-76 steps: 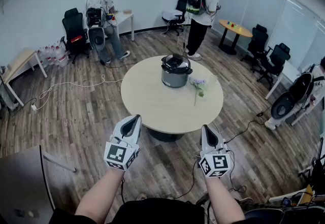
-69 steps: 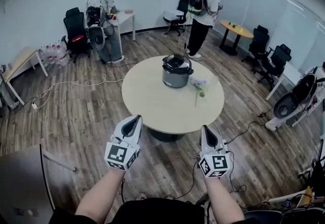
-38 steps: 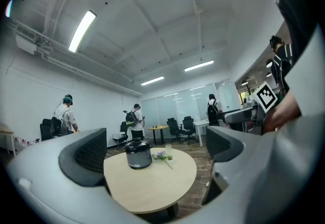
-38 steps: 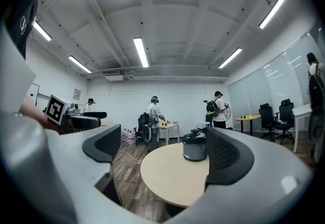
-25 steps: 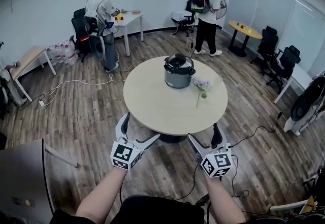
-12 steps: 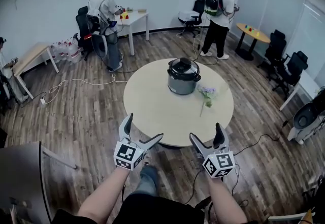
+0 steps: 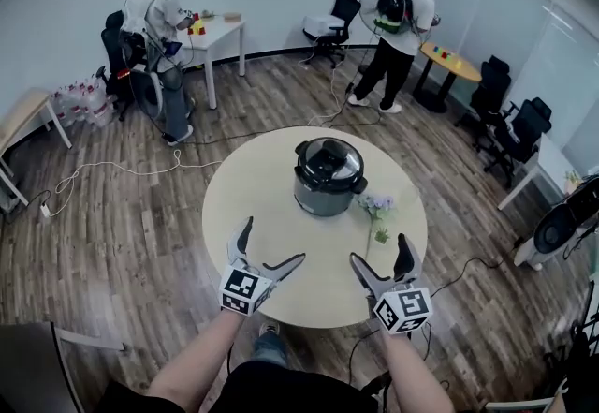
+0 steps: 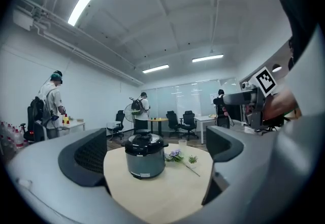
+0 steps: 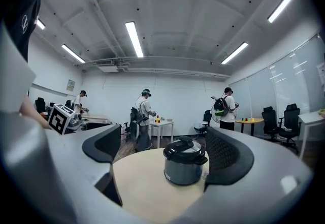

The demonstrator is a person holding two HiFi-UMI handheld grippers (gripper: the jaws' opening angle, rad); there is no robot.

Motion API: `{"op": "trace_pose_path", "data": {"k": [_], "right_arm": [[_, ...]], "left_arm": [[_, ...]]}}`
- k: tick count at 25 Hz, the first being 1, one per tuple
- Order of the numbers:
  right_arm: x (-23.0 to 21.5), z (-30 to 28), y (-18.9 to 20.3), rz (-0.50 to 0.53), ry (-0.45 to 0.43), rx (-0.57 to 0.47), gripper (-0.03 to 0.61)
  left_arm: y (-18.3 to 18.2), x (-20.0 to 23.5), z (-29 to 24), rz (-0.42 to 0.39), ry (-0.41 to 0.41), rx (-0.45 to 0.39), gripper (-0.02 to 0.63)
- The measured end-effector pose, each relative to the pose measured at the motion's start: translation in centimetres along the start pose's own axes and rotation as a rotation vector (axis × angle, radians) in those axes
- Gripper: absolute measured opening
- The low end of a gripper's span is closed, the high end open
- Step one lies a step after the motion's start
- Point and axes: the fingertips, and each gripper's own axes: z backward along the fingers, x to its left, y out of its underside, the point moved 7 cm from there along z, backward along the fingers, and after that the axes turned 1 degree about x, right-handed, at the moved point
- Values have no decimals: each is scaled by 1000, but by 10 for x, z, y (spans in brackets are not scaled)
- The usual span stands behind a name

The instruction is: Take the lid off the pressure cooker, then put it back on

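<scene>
A grey pressure cooker [image 7: 327,184] stands a little past the middle of the round pale table [image 7: 253,205], its black lid [image 7: 329,161] seated on top. Both grippers hover over the table's near edge, short of the cooker. My left gripper [image 7: 271,247] is open and empty, and so is my right gripper [image 7: 381,254]. The left gripper view frames the cooker [image 8: 145,159] and lid [image 8: 146,142] between the spread jaws of the left gripper [image 8: 155,153]. The right gripper view has the cooker [image 9: 185,169] just left of the right jaw, the right gripper [image 9: 165,154] holding nothing.
A flower sprig [image 7: 376,208] and a small potted plant [image 7: 381,235] lie on the table right of the cooker. Two people work at a white desk [image 7: 213,31] and a small round table [image 7: 449,62] at the back. Office chairs [image 7: 510,125] and floor cables [image 7: 112,168] surround the table.
I have walked up to the table, so the cooker is much nearer and both grippers now reach over the near edge. The grippers, shut three seconds ago, have opened.
</scene>
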Motion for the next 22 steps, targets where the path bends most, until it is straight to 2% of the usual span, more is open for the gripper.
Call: {"op": "trace_pose_path", "data": {"k": [5,10,16,22], "right_arm": [[-29,-85,-8,30,42,47,522],[-51,-157,-12,62,46,116,522],[-67,-219,3,100,2,199,522],[-99,-264,10,140,-67,268,520]], "left_arm": [[19,60,-82,33,87,37,588],[42,102,-145,78,160,87,588],[87,128,-203,108,210,159,589],[130,126,-254,113,237,266,589]]}}
